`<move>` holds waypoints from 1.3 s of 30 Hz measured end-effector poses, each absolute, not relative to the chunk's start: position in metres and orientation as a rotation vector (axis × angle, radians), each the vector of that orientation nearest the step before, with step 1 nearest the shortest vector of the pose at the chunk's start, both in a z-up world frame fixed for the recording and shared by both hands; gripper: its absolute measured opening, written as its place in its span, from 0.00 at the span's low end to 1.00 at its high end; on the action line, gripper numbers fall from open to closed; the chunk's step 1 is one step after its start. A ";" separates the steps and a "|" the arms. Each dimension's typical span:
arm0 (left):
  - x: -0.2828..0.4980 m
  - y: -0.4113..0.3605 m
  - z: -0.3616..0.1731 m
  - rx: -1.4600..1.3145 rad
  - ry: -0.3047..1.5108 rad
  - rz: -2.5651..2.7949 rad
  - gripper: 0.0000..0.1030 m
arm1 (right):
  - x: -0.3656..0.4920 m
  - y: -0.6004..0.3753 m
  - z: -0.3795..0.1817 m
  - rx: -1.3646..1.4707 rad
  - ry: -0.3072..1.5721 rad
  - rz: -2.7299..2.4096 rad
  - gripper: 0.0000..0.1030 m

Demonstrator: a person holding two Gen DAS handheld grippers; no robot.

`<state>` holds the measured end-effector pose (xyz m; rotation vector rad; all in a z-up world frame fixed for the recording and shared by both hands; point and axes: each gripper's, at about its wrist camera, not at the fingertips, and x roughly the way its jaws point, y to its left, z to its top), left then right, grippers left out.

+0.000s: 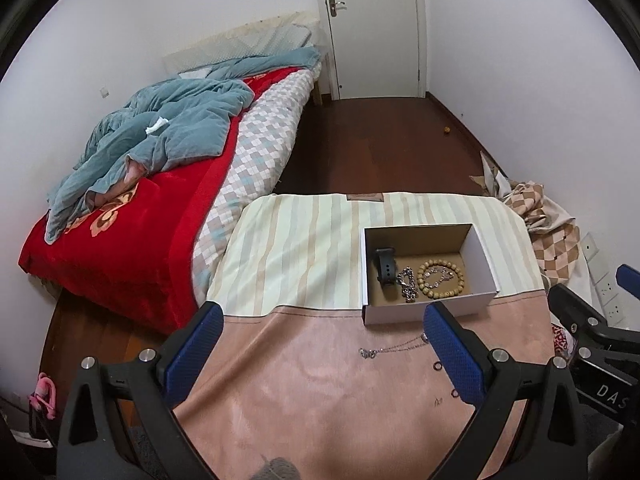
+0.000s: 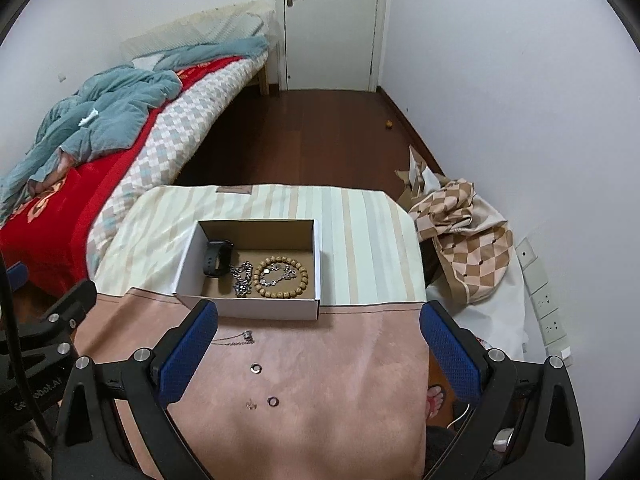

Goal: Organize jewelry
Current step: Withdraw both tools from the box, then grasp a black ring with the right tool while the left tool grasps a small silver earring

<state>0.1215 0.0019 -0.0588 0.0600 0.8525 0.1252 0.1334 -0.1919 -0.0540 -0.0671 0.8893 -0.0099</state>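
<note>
An open white cardboard box [image 1: 486,258] [image 2: 188,260] stands on the cloth-covered table. Inside lie a black watch [image 1: 385,266] [image 2: 216,262], a silver chain bracelet [image 1: 407,284] [image 2: 242,280] and a wooden bead bracelet [image 1: 460,280] [image 2: 301,280]. On the pink cloth in front of the box lie a thin silver necklace [image 1: 390,349] [image 2: 236,339], two small rings [image 2: 255,368] [image 2: 273,401] and a tiny earring [image 2: 251,404]. My left gripper [image 1: 322,344] is open and empty above the pink cloth. My right gripper [image 2: 318,344] is open and empty, above the rings.
The table [image 2: 360,360] has a pink cloth in front and a striped cloth [image 1: 304,240] behind. A bed [image 1: 160,200] with red and teal bedding is on the left. A checkered cloth pile [image 2: 468,248] lies at the right wall. A white door [image 1: 372,24] is far back.
</note>
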 end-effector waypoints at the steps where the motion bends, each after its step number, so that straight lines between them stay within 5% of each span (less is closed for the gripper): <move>1: 0.119 0.002 -0.057 0.060 0.848 0.125 0.99 | 0.127 -0.191 -0.050 -0.072 0.879 -0.009 0.99; 13: 0.100 0.019 -0.066 0.027 0.858 0.168 0.99 | 0.101 -0.189 -0.046 -0.042 0.887 0.005 0.99; 22: 0.104 0.030 -0.155 0.070 1.019 0.233 0.99 | 0.101 -0.194 -0.158 -0.002 1.037 0.061 0.98; 27: 0.108 0.036 -0.199 0.082 1.120 0.250 0.99 | 0.107 -0.196 -0.220 0.041 1.136 0.091 0.61; 32: 0.113 0.043 -0.227 0.083 1.178 0.265 0.99 | 0.110 -0.185 -0.253 -0.020 1.150 0.114 0.47; 39: 0.118 0.047 -0.239 0.074 1.214 0.260 0.99 | 0.105 -0.162 -0.262 -0.138 1.118 0.134 0.39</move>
